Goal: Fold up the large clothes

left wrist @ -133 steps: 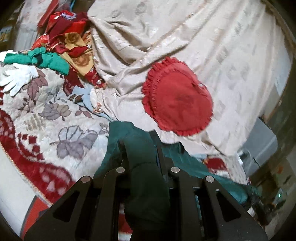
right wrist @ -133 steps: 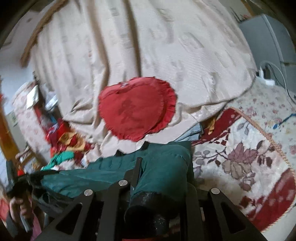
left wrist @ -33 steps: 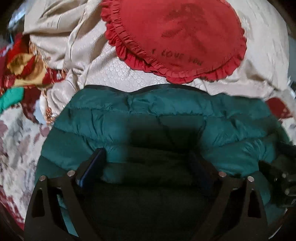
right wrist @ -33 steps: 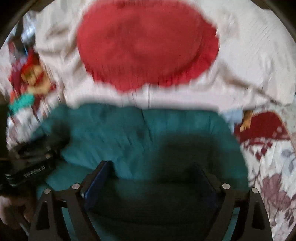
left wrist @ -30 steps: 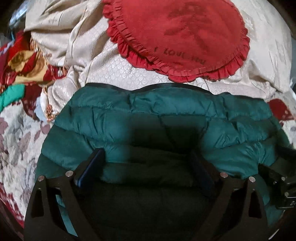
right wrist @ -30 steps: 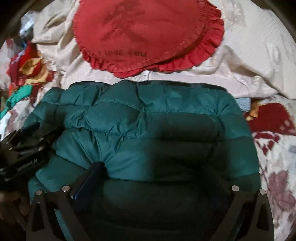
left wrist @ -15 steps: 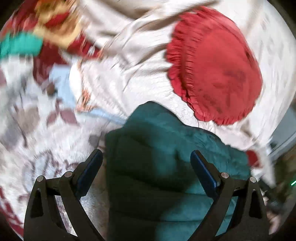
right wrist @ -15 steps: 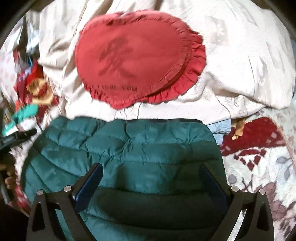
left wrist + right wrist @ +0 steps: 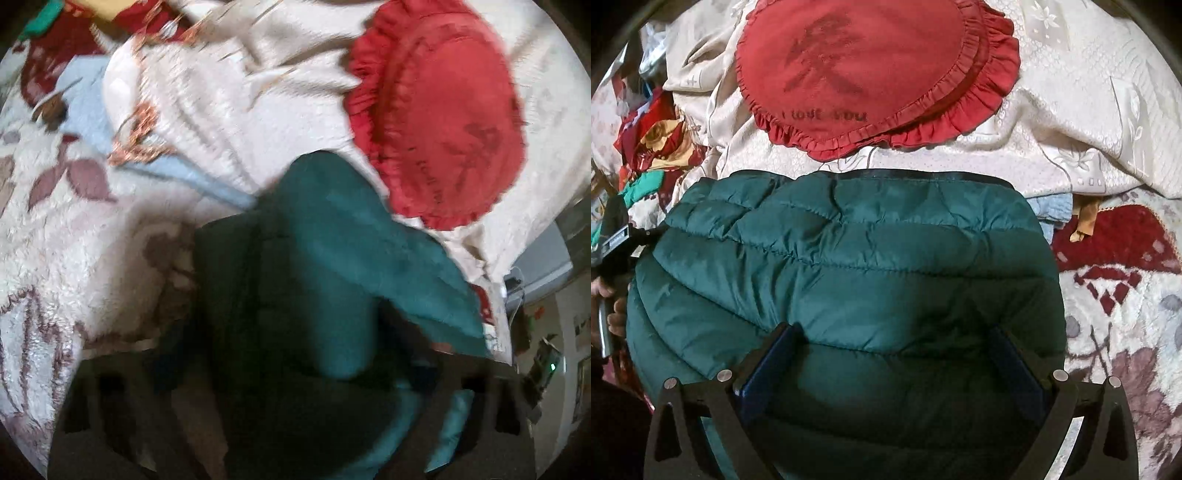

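On the patterned bedspread (image 9: pixel 1126 295), my left gripper (image 9: pixel 295 362) is closing around the green puffer jacket's (image 9: pixel 849 266) end to fold it; my right gripper (image 9: pixel 894 354) is hovering open-jawed above it.

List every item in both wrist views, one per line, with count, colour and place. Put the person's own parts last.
puffer jacket: one, dark green, folded on the blanket, in the middle of both views
heart cushion: one, red with a frill, on the cream cover beyond the jacket
cream cover: one, off-white, patterned, draped behind the jacket
floral blanket: one, white with red and mauve leaves, under the jacket
pale blue cloth: one, peeking out at the jacket's far right corner
clothes pile: several, red, yellow and green, far left
right gripper: one, black, jaws wide over the jacket, not pinching it
left gripper: one, black, blurred, jaws closing with jacket fabric between them
hand: one, on the left gripper's handle at the left edge
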Demonstrator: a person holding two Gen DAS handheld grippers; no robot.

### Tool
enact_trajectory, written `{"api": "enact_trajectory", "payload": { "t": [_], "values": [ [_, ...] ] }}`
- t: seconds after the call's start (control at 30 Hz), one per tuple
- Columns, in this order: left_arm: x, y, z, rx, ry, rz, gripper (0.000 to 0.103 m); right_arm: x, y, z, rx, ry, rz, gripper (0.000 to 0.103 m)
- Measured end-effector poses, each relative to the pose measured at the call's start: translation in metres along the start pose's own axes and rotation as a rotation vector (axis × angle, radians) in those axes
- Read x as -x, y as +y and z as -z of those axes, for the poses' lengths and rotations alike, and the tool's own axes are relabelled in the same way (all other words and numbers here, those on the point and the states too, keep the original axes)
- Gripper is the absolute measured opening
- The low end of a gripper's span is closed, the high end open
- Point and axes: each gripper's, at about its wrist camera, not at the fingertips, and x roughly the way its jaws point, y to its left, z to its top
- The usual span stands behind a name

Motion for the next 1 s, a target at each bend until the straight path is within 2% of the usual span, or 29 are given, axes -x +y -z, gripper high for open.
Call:
{"api": "enact_trajectory", "payload": {
  "t": [0.03,0.07,0.2,0.4,0.6,0.7,0.8,0.87,0.93,1.0],
  "values": [
    [0.002,-0.006,0.000,-0.031,-0.017,-0.016,0.073,0.002,-0.002,-0.001,-0.005,-0.004,-0.006,0.103],
    [0.003,-0.009,0.001,-0.057,-0.027,-0.024,0.064,0.005,-0.005,-0.002,-0.019,-0.015,-0.015,0.103],
    [0.004,-0.013,0.002,-0.098,-0.061,-0.038,0.049,0.027,-0.041,-0.003,-0.166,-0.114,-0.010,0.103],
    [0.002,-0.018,0.007,-0.145,-0.081,-0.093,0.048,0.054,-0.120,0.018,-0.426,-0.256,-0.054,0.103],
    [-0.005,-0.024,0.010,-0.180,-0.094,-0.158,0.052,0.058,-0.155,0.027,-0.518,-0.328,-0.108,0.103],
    [-0.007,-0.024,0.011,-0.186,-0.100,-0.171,0.054,0.043,-0.153,0.017,-0.460,-0.309,-0.159,0.103],
    [-0.007,-0.022,0.010,-0.180,-0.104,-0.167,0.055,0.005,-0.141,0.010,-0.357,-0.195,-0.215,0.103],
    [-0.007,-0.021,0.010,-0.171,-0.105,-0.167,0.058,-0.021,-0.137,0.013,-0.302,-0.104,-0.166,0.103],
    [-0.008,-0.018,0.008,-0.150,-0.103,-0.167,0.062,-0.041,-0.145,0.021,-0.341,-0.063,-0.246,0.103],
    [-0.011,-0.015,0.006,-0.123,-0.098,-0.162,0.066,-0.051,-0.159,0.027,-0.436,-0.075,-0.356,0.103]
  ]
}}
